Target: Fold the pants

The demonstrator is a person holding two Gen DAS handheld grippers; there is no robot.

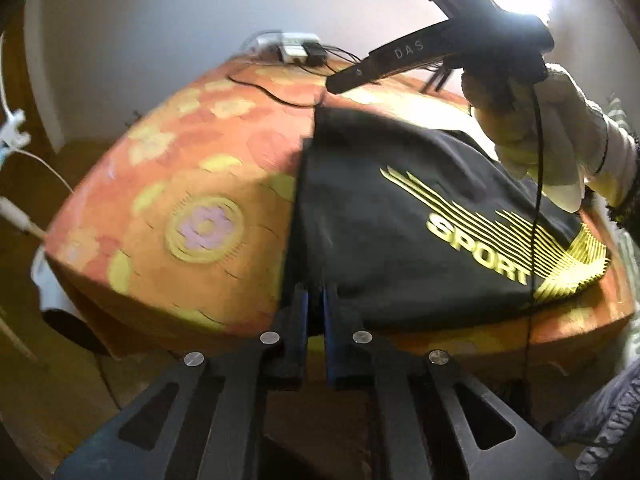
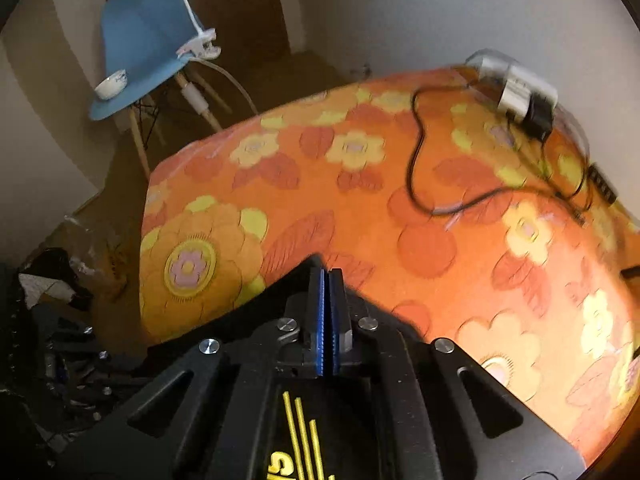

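Black pants (image 1: 400,216), one pair; two grippers, left gripper (image 1: 316,292), right gripper (image 2: 329,276), pinching fabric.

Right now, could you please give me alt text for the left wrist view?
Black pants with a yellow SPORT logo lie on an orange flowered cover. The left gripper pinches their near edge; a gloved hand holds the right gripper at their far corner.

pants (image 2: 296,432): cut off by bottom edge | cable (image 2: 416,168): blurred
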